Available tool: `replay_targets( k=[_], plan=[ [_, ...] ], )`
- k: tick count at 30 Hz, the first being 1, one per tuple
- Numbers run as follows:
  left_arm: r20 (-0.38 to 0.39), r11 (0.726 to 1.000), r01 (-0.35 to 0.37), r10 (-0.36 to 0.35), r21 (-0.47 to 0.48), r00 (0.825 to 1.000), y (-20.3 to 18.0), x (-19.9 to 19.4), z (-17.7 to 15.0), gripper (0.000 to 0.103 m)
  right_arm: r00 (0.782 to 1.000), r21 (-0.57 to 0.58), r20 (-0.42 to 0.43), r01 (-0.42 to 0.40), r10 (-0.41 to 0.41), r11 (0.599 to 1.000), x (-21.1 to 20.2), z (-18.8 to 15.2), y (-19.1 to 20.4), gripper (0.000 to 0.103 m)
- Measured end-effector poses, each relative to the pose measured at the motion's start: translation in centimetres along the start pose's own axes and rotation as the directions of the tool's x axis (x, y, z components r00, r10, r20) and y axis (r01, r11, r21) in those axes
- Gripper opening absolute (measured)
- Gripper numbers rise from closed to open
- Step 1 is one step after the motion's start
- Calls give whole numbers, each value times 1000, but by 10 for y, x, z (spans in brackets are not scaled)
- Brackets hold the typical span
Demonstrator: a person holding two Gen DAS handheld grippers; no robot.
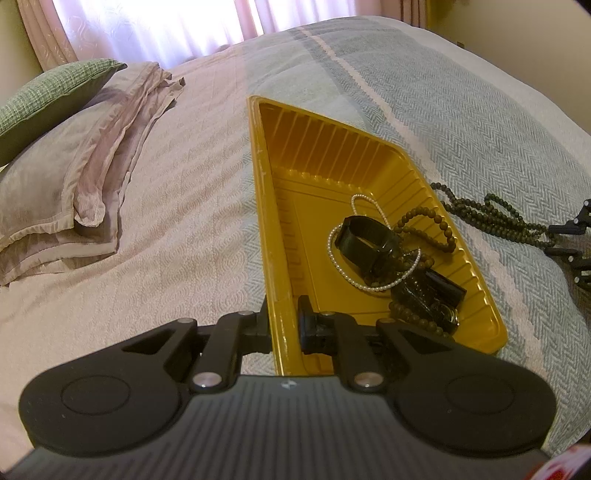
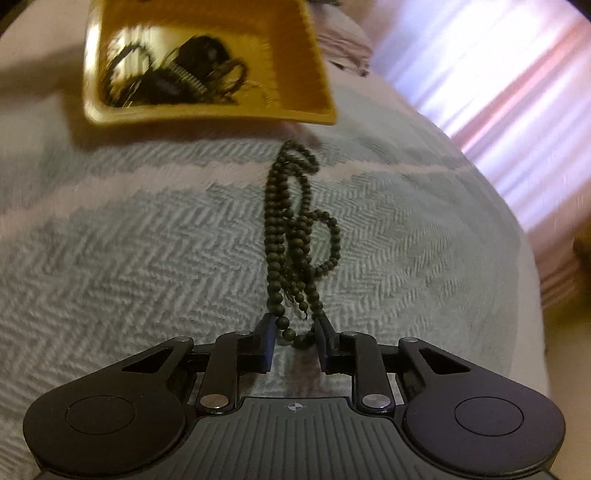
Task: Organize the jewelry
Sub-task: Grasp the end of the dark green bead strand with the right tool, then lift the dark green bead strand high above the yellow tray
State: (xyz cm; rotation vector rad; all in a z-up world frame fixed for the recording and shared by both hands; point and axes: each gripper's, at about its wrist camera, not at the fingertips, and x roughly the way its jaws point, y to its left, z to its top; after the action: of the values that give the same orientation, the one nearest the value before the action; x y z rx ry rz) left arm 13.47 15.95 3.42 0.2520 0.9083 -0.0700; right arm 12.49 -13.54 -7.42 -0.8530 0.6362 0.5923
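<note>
A gold plastic tray (image 1: pixel 317 155) lies on the bed and holds a pearl necklace (image 1: pixel 369 284), a black band (image 1: pixel 365 240) and brown bead strands (image 1: pixel 424 221). My left gripper (image 1: pixel 284 321) is shut on the tray's near left rim. A dark green bead necklace (image 2: pixel 295 229) lies bunched on the blanket outside the tray; it also shows in the left wrist view (image 1: pixel 498 218). My right gripper (image 2: pixel 295 339) is open around the near end of this necklace, its fingers on either side of the beads. The tray appears blurred at the top of the right wrist view (image 2: pixel 207 110).
The bed has a grey-green herringbone blanket (image 2: pixel 129 240) and a pink quilt (image 1: pixel 166 206). Pillows (image 1: pixel 66 173) are stacked at the left, with a green cushion (image 1: pixel 44 96) on them. Curtains (image 1: pixel 166 26) hang behind the bed.
</note>
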Motion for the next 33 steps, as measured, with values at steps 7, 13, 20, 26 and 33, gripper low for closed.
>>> replay_targets(
  k=[7,13,20,26,33],
  plan=[
    [0,1000,1,-1,1,1000,0,0,0,10,998,-135,9,59,-58,989,-4,2,8,7],
    [0,1000,0,0,4,1000,0,-1,0,10,977,-19,144,162,-158,987,-61,22,-33,7],
    [0,1000,-1,1,3,1000,0,0,1,10,916,102,292,255,-274,961,-134,57,-94,7],
    [2,1000,-2,2,4,1000,1,0,0,10,879,100,351,307,-323,946,-174,82,-123,7],
    [1,1000,-1,1,10,1000,0,-1,0,10,846,83,411,336,-339,938,-202,112,-143,7]
  ],
)
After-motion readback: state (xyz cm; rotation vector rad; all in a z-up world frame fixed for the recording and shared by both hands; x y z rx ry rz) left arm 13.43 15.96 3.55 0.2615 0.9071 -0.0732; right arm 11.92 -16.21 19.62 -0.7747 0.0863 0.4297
